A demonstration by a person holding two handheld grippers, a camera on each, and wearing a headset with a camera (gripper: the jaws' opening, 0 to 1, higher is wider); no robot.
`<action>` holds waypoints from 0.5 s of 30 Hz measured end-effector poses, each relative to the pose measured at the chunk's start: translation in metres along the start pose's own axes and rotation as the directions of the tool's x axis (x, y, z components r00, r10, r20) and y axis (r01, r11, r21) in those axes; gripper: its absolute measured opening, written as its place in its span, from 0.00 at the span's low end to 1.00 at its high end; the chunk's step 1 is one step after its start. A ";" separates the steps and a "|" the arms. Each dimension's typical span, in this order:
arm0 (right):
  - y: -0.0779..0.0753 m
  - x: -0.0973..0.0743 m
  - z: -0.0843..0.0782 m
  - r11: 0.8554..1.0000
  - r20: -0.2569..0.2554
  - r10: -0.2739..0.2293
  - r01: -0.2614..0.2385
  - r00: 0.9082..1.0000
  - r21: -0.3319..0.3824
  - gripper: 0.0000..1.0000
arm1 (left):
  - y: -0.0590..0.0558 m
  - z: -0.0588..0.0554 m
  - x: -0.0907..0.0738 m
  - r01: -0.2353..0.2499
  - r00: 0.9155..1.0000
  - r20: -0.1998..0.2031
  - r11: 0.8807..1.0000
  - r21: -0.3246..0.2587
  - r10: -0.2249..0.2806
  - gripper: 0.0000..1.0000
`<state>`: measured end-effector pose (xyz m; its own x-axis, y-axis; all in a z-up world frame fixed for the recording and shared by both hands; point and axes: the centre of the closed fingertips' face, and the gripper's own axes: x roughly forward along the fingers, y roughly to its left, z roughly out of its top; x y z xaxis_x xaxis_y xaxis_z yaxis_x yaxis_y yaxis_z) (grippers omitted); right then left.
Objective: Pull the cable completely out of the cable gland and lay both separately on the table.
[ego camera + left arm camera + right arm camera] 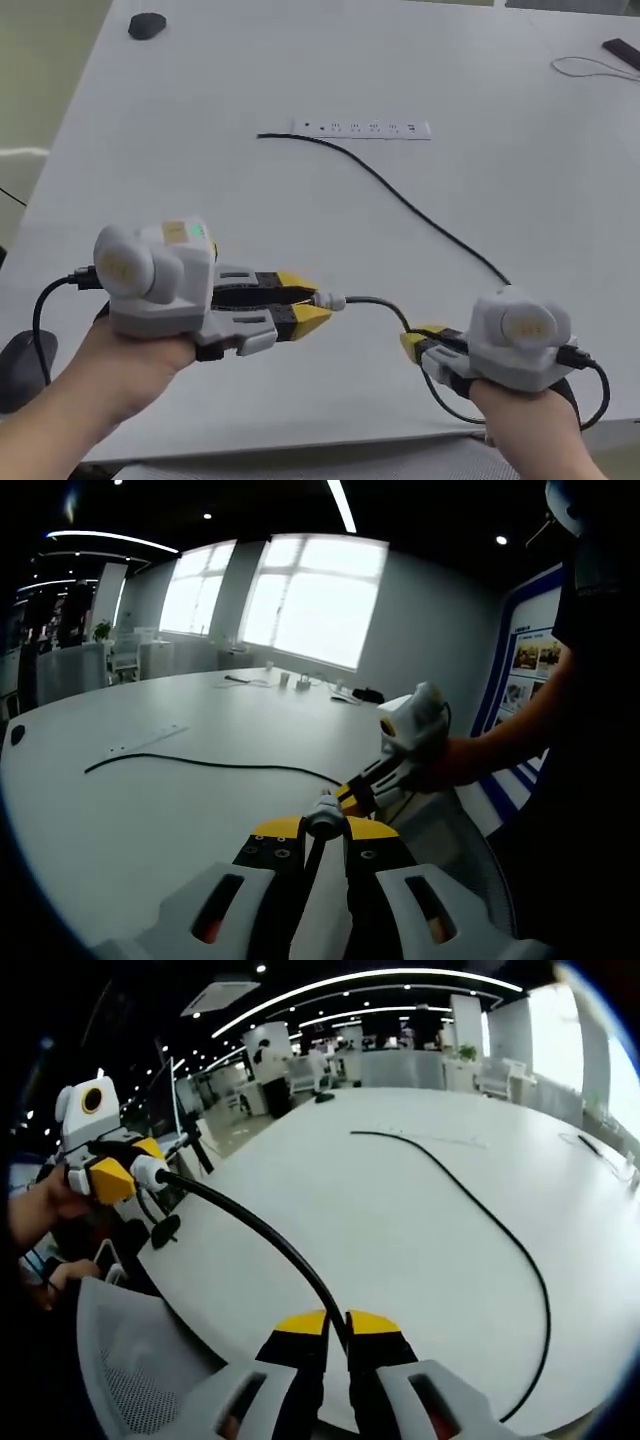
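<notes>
- While the left gripper [318, 303] held its jaws clamped on the cable gland [331, 300], the right gripper [412, 340], at four o'clock from it, was closed on the black cable [400, 198] just past the fitting. The hold apparently braced one part so the other could be drawn free.
- The cable was not yet out. Its slack trailed toward eleven o'clock, ending beside a white strip [365, 128].
- The pale table [200, 180] bore a dark mouse [147, 25] at eleven o'clock, and an office with bright windows [300, 610] lay beyond.

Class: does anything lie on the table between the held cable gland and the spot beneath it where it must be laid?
Nothing visible does. The table under the left gripper and cable gland is bare; the white strip lies far beyond.
</notes>
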<state>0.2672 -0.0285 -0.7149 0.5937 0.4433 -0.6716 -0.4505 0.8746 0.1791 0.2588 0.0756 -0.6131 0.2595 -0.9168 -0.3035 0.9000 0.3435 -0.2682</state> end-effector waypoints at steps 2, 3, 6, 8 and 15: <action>0.002 -0.002 0.002 1.000 0.008 0.008 -0.008 1.000 -0.009 0.02 | 0.001 0.001 -0.001 -0.003 1.000 -0.001 1.000 -0.002 0.003 0.15; 0.003 -0.002 0.003 1.000 0.010 0.007 -0.007 1.000 -0.017 0.02 | 0.002 0.001 -0.001 -0.006 1.000 0.001 1.000 -0.001 0.006 0.15; 0.006 -0.005 0.009 0.999 0.033 0.023 -0.022 0.999 -0.031 0.06 | 0.003 0.004 -0.002 -0.007 1.000 0.002 1.000 0.002 0.007 0.15; 0.008 -0.008 0.015 0.999 0.051 0.035 -0.035 0.998 -0.018 0.11 | 0.006 0.003 -0.003 -0.010 1.000 0.000 1.000 0.002 0.010 0.15; 0.027 -0.026 0.038 0.988 0.093 0.076 -0.063 0.993 -0.141 0.16 | 0.005 0.003 -0.004 -0.015 1.000 0.000 1.000 -0.002 0.015 0.15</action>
<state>0.2653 -0.0088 -0.6651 0.6168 0.5251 -0.5864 -0.5764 0.8086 0.1178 0.2632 0.0800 -0.6104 0.2724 -0.9116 -0.3078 0.8956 0.3571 -0.2652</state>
